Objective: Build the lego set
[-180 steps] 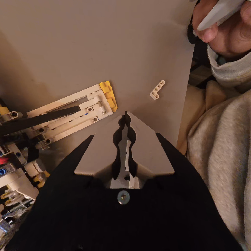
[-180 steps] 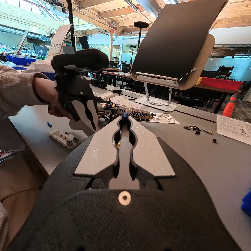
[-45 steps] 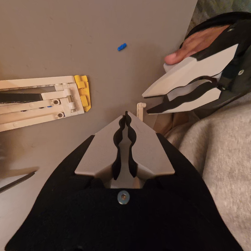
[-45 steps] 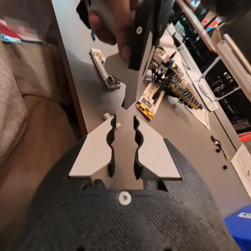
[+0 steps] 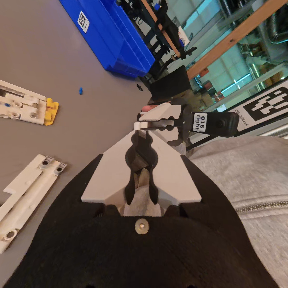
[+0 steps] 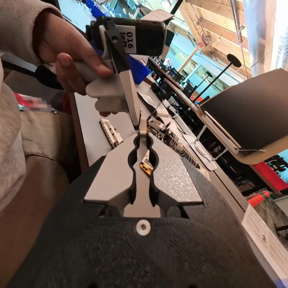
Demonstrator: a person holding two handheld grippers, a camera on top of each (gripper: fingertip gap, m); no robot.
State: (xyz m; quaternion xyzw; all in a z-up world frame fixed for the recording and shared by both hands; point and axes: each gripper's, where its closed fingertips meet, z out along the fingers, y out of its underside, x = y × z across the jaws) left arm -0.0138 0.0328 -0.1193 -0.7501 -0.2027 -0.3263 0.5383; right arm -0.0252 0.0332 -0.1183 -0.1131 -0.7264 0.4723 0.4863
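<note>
My right gripper [image 6: 142, 134] is shut on a small white L-shaped lego piece [image 6: 143, 125] and holds it in the air off the table's near edge. The piece also shows in the left wrist view [image 5: 140, 125], between the right gripper's fingers [image 5: 155, 116]. My left gripper [image 5: 141, 132] has its jaws a little apart and empty, with its tips right against the piece. In the right wrist view the left gripper [image 6: 136, 123] comes down from above and ends beside the piece. A white and yellow assembly [image 5: 23, 107] lies on the grey table [image 5: 65, 65].
A long white panel [image 5: 28, 187] lies near the table's front edge, and a small blue pin [image 5: 80, 91] lies loose. A blue bin [image 5: 112, 39] stands farther back. The main model [image 6: 163, 132], a white beam part [image 6: 111, 132] and a tablet stand [image 6: 249, 116] are on the table.
The right gripper has shut on the white piece and lifted it off the table edge. The left gripper has opened slightly and tilted up to meet it.
</note>
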